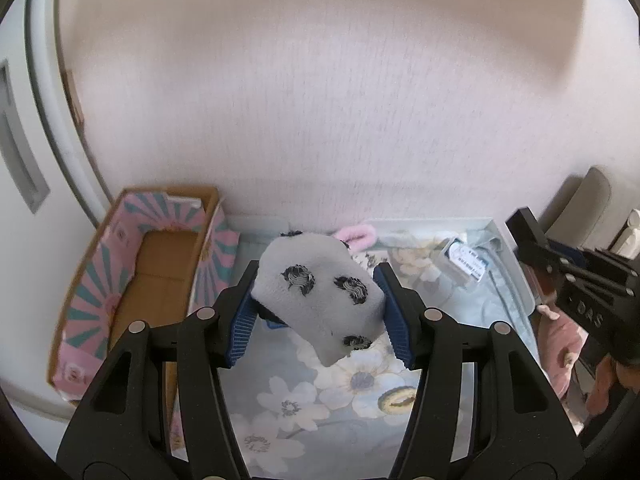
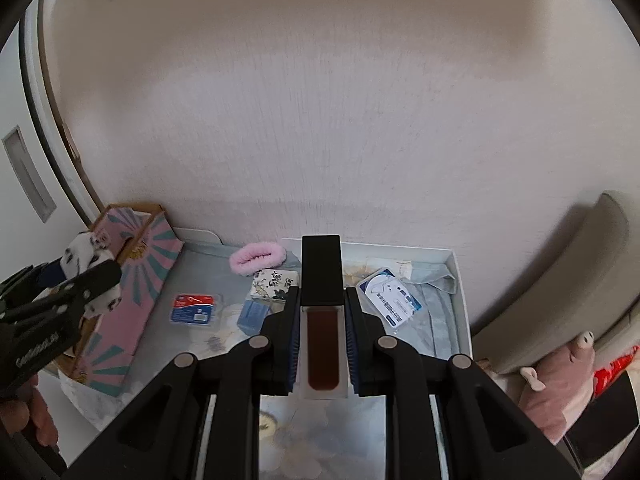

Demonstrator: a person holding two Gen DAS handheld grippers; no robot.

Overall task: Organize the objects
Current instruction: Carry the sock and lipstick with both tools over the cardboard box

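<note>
The left gripper (image 1: 318, 312), seen along its own fingers in the left wrist view, was closed on a white plush item with black spots (image 1: 318, 294), its blue ribbed pads (image 1: 240, 328) pressed against the soft sides; the item hung clear above the flower-print cloth (image 1: 320, 408), a hold that suggests transport rather than placement. To the left stood an open cardboard box with pink and teal sunburst lining (image 1: 120, 280), its brown floor bare where visible, and it was probably the destination, since the plush item was held just right of its rim. Behind the plush item lay a pink fluffy hair band (image 1: 356, 236), and at the right a blister-packed white gadget (image 1: 464, 260) rested on the cloth inside a shallow white tray (image 1: 516, 272); the other gripper entered at the right edge. In the right wrist view, the right gripper (image 2: 322, 344) was clamped narrowly on a clear rectangular bottle of dark brown liquid with a tall black cap (image 2: 322, 320), held lengthwise between the fingers, cap forward, above the tray. On the cloth below lay the hair band (image 2: 258, 260), a small box printed with black-and-white figures (image 2: 276, 282), a blue packet (image 2: 252, 314), a red-and-blue blister card (image 2: 194, 308) and the packed gadget (image 2: 390, 300), all apart and none yet boxed. The left gripper (image 2: 96, 280) held its plush item over the sunburst box (image 2: 140, 280). Sorting appeared to be at an early stage.
</note>
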